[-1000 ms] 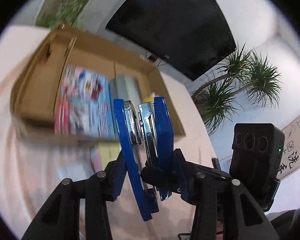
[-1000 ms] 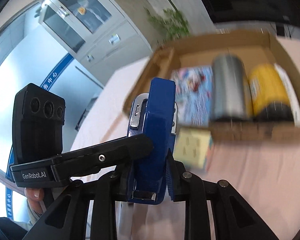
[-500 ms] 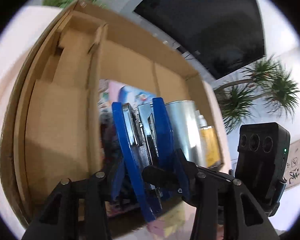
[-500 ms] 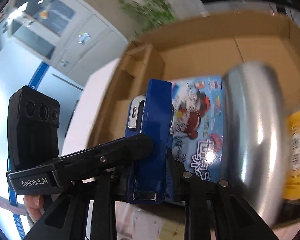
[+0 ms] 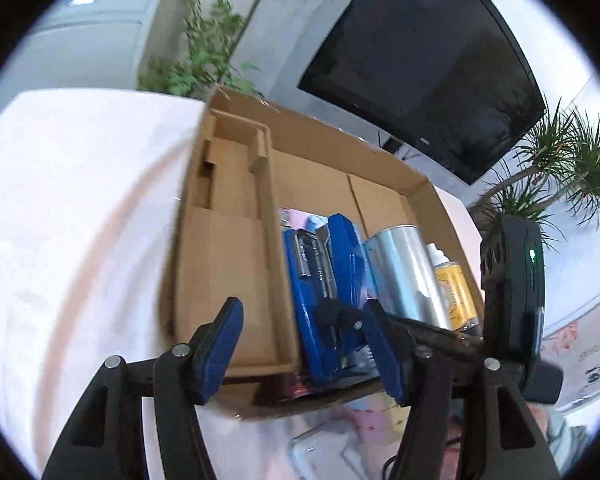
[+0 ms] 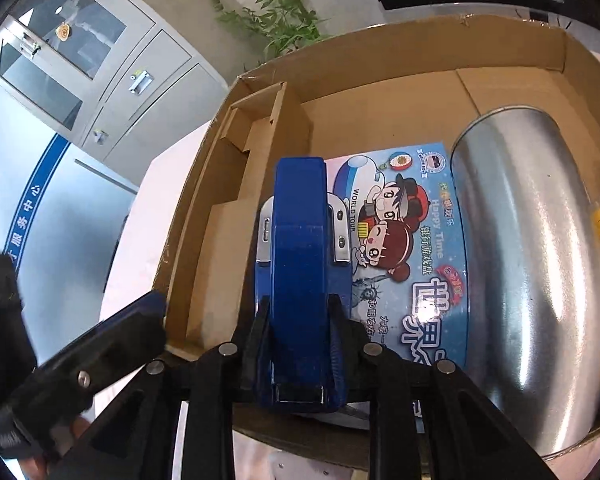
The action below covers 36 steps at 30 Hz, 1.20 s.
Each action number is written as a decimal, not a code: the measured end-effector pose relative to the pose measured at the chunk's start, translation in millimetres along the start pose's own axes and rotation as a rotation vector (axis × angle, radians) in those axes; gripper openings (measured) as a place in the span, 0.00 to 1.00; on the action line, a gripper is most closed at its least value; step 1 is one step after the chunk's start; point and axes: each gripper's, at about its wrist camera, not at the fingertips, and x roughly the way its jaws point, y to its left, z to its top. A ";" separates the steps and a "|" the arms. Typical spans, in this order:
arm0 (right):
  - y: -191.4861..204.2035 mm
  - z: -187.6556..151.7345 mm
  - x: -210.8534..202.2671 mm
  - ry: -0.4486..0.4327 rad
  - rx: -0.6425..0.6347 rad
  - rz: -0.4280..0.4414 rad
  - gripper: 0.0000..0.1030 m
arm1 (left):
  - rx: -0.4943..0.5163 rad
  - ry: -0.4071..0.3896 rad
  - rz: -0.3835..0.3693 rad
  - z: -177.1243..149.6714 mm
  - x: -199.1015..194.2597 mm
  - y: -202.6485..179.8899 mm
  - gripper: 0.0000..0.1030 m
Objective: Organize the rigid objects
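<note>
With the left gripper opening clear, keep the right gripper clamped on the blue metal stapler and seat it flat inside the brown cardboard box.

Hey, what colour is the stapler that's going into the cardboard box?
Blue, with silver metal parts; the stapler shows best in the right wrist view.

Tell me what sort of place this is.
Probably an office or service centre lobby: a grey metal filing cabinet with glass doors, a large dark wall screen, potted plants, and a wall stripe with Chinese lettering.
</note>
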 end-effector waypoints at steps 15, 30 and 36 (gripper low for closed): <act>-22.0 -56.3 -93.9 -0.205 -0.200 -0.079 0.66 | 0.034 0.018 -0.019 -32.0 0.6 8.3 0.59; -58.0 -151.4 -111.6 -0.112 -0.373 -0.013 0.76 | 0.021 0.007 0.039 -58.7 -12.7 -29.8 0.60; -70.1 -152.3 -90.1 -0.102 -0.512 0.006 0.55 | 0.054 0.165 -0.080 -93.2 57.8 -56.1 0.63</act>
